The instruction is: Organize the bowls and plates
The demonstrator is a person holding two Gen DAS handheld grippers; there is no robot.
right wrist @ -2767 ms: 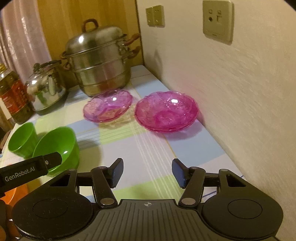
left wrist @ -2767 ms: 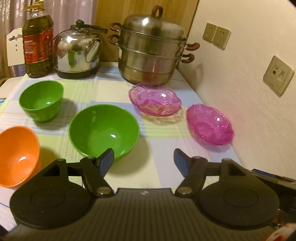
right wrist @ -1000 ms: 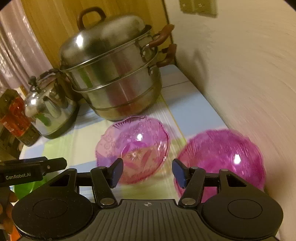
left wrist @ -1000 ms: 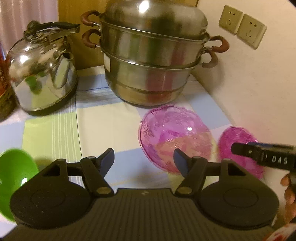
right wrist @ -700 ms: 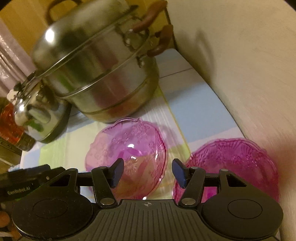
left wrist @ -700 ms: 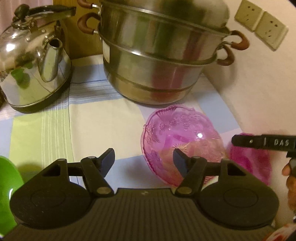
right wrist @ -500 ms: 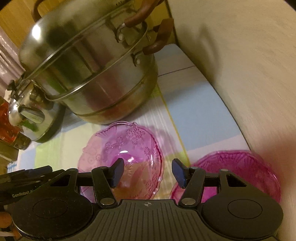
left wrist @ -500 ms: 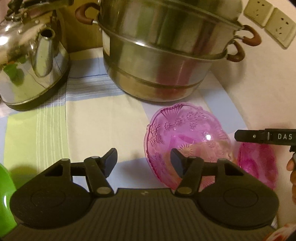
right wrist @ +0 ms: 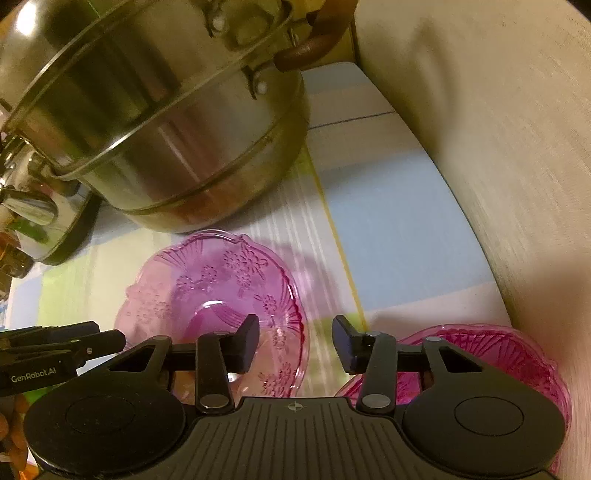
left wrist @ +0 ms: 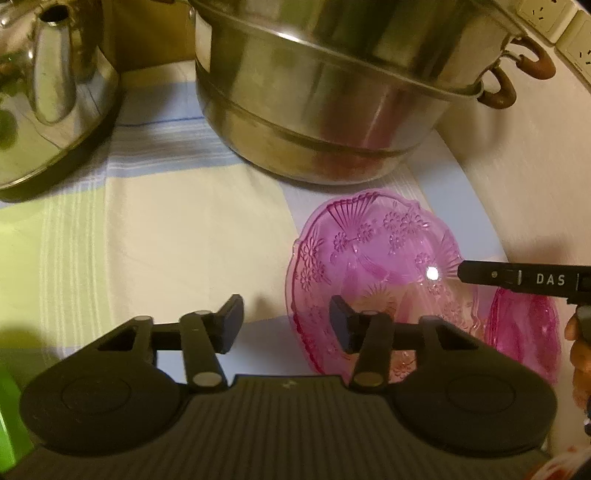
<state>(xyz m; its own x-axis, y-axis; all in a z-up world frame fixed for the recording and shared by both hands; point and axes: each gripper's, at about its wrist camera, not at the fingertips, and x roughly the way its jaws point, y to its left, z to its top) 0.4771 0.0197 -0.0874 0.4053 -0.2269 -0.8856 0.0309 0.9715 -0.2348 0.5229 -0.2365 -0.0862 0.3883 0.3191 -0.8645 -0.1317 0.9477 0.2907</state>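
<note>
I count 2 see-thru pink pressed-glass plates [left wrist: 373,254] [right wrist: 491,354], 1 big stacked steel steamer pot [left wrist: 325,92], 1 shiny steel kettle [left wrist: 44,92], 1 green plastic bowl [left wrist: 9,424] at the edge, approx. 2 wall sockets [left wrist: 546,14].

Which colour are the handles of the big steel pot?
Brown handles, clearest in the left wrist view.

Both tools [left wrist: 286,323] lower, jaws closing.

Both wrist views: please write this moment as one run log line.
left gripper: closing, straddles rim of pale pink patterned glass plate | right gripper: closing, nothing between, beside darker pink glass plate | held: nothing
</note>
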